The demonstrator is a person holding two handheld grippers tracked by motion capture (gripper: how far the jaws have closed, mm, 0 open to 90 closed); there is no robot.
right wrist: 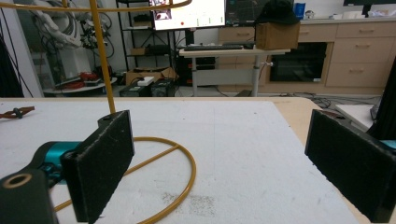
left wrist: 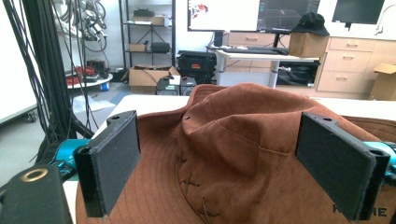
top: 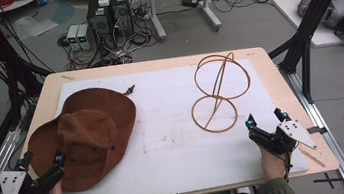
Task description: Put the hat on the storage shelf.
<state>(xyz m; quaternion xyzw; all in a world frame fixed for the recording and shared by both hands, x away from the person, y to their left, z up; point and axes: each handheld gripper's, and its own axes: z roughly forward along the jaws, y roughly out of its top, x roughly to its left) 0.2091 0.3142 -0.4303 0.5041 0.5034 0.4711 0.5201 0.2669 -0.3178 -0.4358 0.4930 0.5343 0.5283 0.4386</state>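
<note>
**Inspector:** Item in hand?

**Recorder:** A brown hat (top: 87, 136), brim down, on the left half of the white sheet (top: 176, 147) covering the worktop (top: 280, 88). Its cord end (top: 130, 89) trails off past the far brim.

**Inspector:** Left gripper?

**Recorder:** The left gripper (top: 42, 162) sits at the hat's near-left brim. In the left gripper view its fingers (left wrist: 112, 163) are spread wide, with the crown between them farther off. They pinch nothing, and I cannot tell whether they touch the brim.

**Inspector:** Right gripper?

**Recorder:** The right gripper (top: 265, 119) is at the near right of the sheet, fingers (right wrist: 100, 163) likewise spread and empty. It is just beside the base ring of a wire stand (top: 217, 91), not touching it.

**Inspector:** Describe the stand.

**Recorder:** Tan wire: a flat ring on the sheet, a slanted stem, and hoops at the top. It stands well apart from the hat, on the right half.

**Inspector:** Surroundings?

**Recorder:** A hand holds each gripper from the near edge. Computer towers (top: 108, 14) and loose cables lie on the floor beyond the worktop.
</note>
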